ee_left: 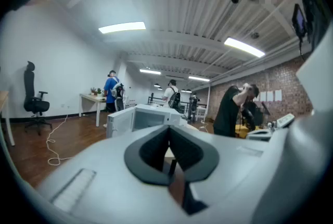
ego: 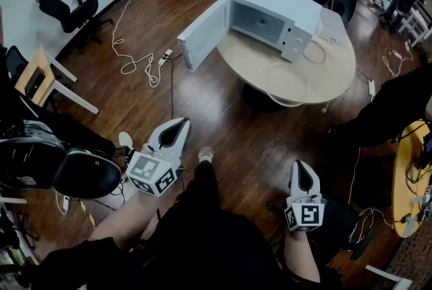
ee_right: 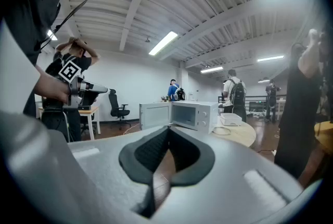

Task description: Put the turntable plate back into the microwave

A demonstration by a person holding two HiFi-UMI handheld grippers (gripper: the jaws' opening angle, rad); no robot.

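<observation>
The white microwave [ego: 273,20] stands on a round pale table [ego: 337,69] with its door [ego: 202,32] swung open to the left and its cavity showing. The clear glass turntable plate [ego: 285,82] lies flat on the table's near edge, in front of the microwave. Both grippers hang low over the person's lap, far from the table. My left gripper [ego: 182,123] is shut and holds nothing. My right gripper [ego: 300,164] is also shut and holds nothing. The left gripper view shows the microwave [ee_left: 147,116] beyond its jaws. The right gripper view has the microwave [ee_right: 191,113] ahead too.
A thin ring [ego: 314,51] and a white box [ego: 331,30] lie on the table right of the microwave. Cables [ego: 135,59] trail over the wooden floor. Black office chairs [ego: 71,11], a wooden chair [ego: 42,76] and a yellow table [ego: 410,177] ring the space. Several people stand around.
</observation>
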